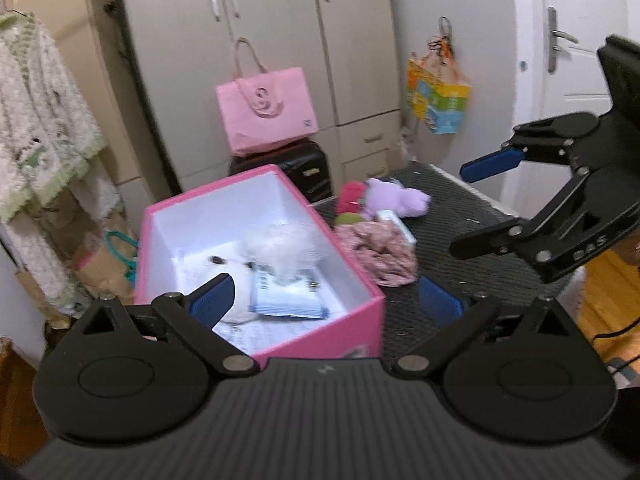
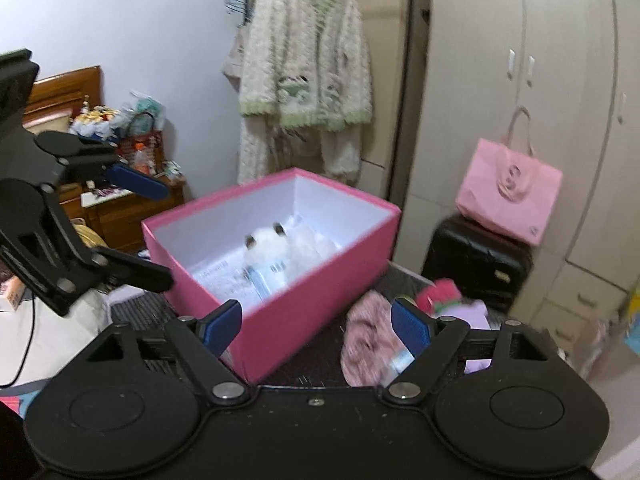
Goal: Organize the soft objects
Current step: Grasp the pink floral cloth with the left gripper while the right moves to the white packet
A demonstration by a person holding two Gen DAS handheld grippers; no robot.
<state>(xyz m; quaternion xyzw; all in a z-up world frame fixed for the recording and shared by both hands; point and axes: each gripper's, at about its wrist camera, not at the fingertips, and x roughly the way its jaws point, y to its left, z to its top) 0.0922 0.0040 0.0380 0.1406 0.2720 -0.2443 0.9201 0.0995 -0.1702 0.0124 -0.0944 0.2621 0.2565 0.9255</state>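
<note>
Both my grippers, left (image 1: pixel 326 300) and right (image 2: pixel 316 322), are spread wide and empty. At frame centre, the open pink cardboard box (image 1: pixel 362 322) already holds a white plush toy (image 1: pixel 236 276) and a tissue packet (image 1: pixel 286 300). Still unpacked, upper right on the dark mat (image 1: pixel 472 216): a purple plush (image 1: pixel 396 198), a red plush (blurred) (image 1: pixel 352 196) and a crumpled pink floral cloth (image 1: pixel 380 252).
</note>
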